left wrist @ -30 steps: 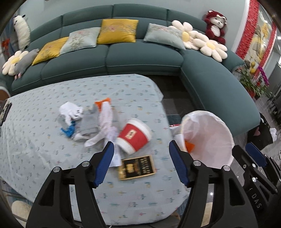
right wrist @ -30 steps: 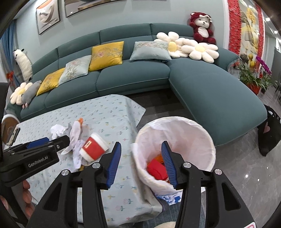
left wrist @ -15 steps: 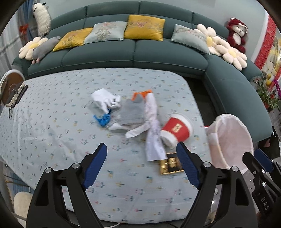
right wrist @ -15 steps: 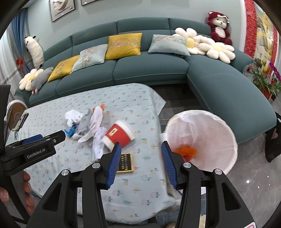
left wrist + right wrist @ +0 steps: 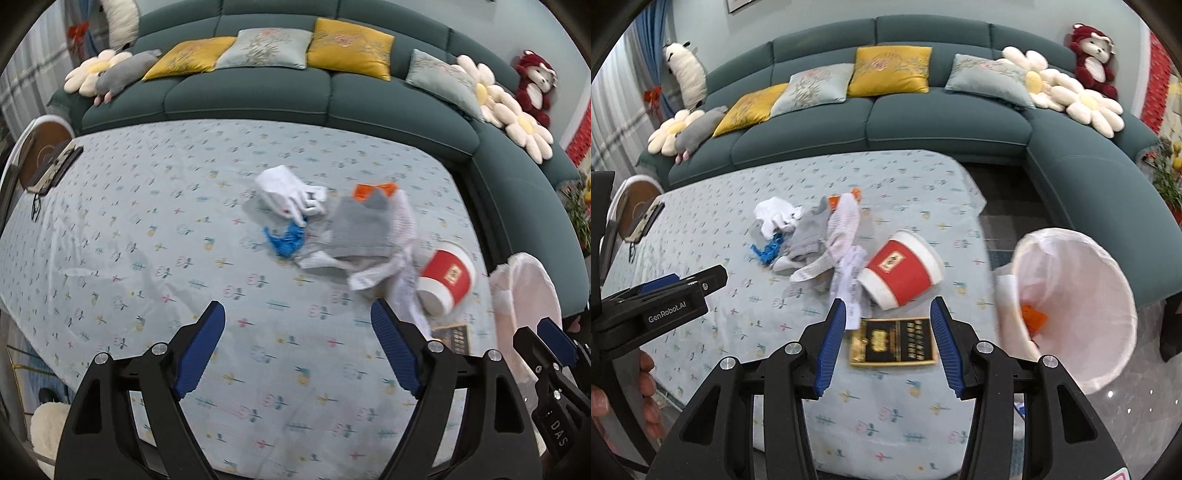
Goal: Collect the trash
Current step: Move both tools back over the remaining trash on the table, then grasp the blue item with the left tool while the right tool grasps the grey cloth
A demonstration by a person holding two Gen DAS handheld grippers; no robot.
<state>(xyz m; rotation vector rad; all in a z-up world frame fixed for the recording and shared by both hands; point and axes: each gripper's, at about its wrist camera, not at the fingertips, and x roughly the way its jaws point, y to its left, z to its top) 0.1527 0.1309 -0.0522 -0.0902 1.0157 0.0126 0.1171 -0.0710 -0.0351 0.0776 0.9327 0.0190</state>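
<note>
Right wrist view, black-gold packet [image 5: 893, 341] between open right hand-held gripper [image 5: 888, 341] fingers, perhaps untouched

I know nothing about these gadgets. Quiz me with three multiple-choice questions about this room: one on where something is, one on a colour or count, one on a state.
1. Where is the white-lined trash bin?
A. on the sofa
B. on the floor past the table's right edge
C. on the table

2. How many yellow cushions lie on the sofa?
A. two
B. four
C. none

3. How is the red paper cup?
A. upright
B. inside the bin
C. tipped on its side

Answers: 1 B, it stands off the tablecloth. 2 A, two yellow among grey-green ones. 3 C, it lies sideways on the cloth, its mouth facing away.
</note>
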